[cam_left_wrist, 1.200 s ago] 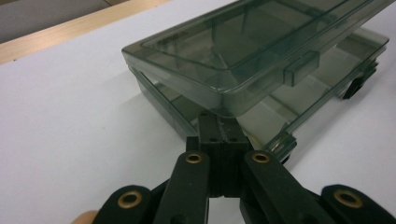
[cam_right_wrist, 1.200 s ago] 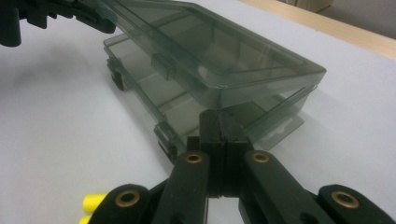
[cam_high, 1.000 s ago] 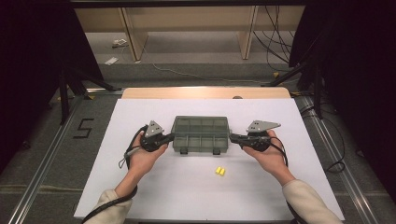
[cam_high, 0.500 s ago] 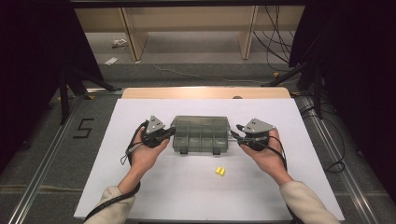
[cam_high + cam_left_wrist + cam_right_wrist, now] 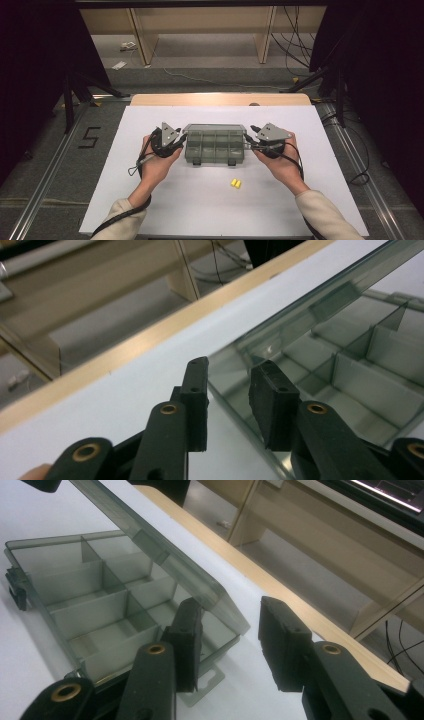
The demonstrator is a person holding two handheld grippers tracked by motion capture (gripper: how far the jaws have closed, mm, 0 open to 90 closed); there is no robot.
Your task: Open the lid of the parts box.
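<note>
The box [image 5: 215,146] sits in the middle of the table [image 5: 150,210], with its lid [image 5: 150,545] tilted up above the little rooms inside. The left tongs [image 5: 181,142] are at its left end and the right tongs [image 5: 248,136] at its right end. Two small blocks [image 5: 235,184] lie in front of the box, toward the right

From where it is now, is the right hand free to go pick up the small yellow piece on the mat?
Probably yes. The yellow piece lies alone on the white mat in front of the compartment box, nothing between it and the right tongs, whose jaws stand apart and empty.
</note>
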